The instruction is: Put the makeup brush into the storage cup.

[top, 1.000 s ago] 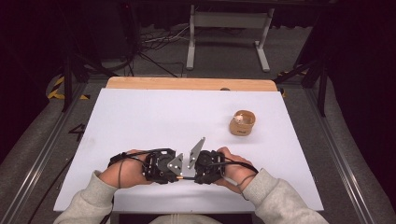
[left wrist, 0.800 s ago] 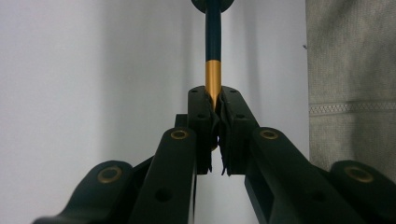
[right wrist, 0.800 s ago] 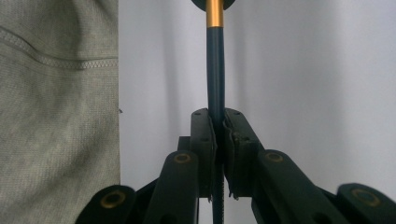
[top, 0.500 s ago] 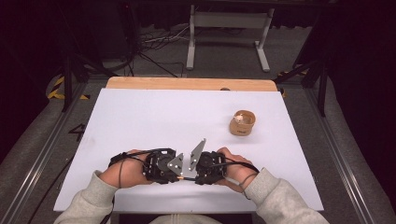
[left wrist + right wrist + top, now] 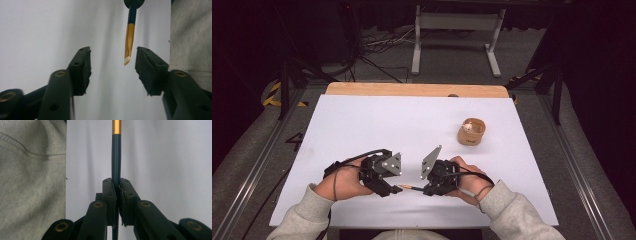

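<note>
Near edge of white table [image 5: 362, 125]: both forearms in grey sleeves come in from the bottom, hands low, the two grippers facing each other tip to tip.

Right gripper [image 5: 428, 189] has its jaws closed tight on a thin stick-like tool [image 5: 116, 157], a brush or pen, can't tell which. Dark blue shaft, gold band further out. Shaft is pinched between the pads and runs straight out from them, over the table surface. Grey sleeve [image 5: 30, 182] fills the left side of the right gripper view.

Left gripper [image 5: 112, 67] has jaws spread wide, nothing held. The tool's gold section with its pale slanted tip [image 5: 127, 60] sits between the two open jaws, nearer the right-hand one in the left gripper view, touching neither.

In the high view the tool bridges the small gap between the grippers; left gripper [image 5: 393, 188] angled toward centre, grey plates tilted up on both.

Farther back, right half of table: small round wooden container [image 5: 471, 132], upright, well apart from the hands. Something small and pale is inside, too small to identify. No readable writing anywhere.
</note>
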### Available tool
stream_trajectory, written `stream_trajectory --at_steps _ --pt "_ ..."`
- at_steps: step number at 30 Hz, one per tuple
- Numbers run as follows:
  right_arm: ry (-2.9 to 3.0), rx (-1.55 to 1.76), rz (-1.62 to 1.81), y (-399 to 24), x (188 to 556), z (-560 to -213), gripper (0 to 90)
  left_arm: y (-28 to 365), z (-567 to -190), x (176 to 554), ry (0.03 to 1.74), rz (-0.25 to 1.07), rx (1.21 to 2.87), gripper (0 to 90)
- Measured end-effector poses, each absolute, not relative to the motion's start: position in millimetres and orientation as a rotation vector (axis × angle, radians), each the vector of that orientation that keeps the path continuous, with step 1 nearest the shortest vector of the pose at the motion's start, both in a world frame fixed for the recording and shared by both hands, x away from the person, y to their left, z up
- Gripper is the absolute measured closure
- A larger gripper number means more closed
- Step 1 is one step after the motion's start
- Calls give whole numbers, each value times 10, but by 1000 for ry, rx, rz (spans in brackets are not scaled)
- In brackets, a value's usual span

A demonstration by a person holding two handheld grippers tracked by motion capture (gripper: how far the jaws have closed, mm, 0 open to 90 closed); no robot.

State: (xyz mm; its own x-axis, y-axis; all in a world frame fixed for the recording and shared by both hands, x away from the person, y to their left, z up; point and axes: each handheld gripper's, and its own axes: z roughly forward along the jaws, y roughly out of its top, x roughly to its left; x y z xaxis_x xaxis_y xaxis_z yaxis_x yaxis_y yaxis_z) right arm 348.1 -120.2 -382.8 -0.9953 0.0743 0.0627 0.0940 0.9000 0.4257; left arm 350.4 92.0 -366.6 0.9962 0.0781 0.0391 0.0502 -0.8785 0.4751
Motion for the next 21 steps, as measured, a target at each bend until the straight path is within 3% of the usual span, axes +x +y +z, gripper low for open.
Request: stream_trajectory --at_steps 3,4,9,21 --pt "-3016 -153 -711 -1239 3489 -3806 842 994 -3644 3512 140 110 2589 369" --pt "-3006 -157 -747 -1278 3501 -3783 842 1018 -3634 3516 138 122 2564 290" --pt "-3009 -175 -830 -1359 3508 -3717 842 1157 -3596 3516 167 165 2459 190" --pt "-3027 -229 -992 -1507 3569 -3507 841 1334 -3576 3504 250 177 2309 88"
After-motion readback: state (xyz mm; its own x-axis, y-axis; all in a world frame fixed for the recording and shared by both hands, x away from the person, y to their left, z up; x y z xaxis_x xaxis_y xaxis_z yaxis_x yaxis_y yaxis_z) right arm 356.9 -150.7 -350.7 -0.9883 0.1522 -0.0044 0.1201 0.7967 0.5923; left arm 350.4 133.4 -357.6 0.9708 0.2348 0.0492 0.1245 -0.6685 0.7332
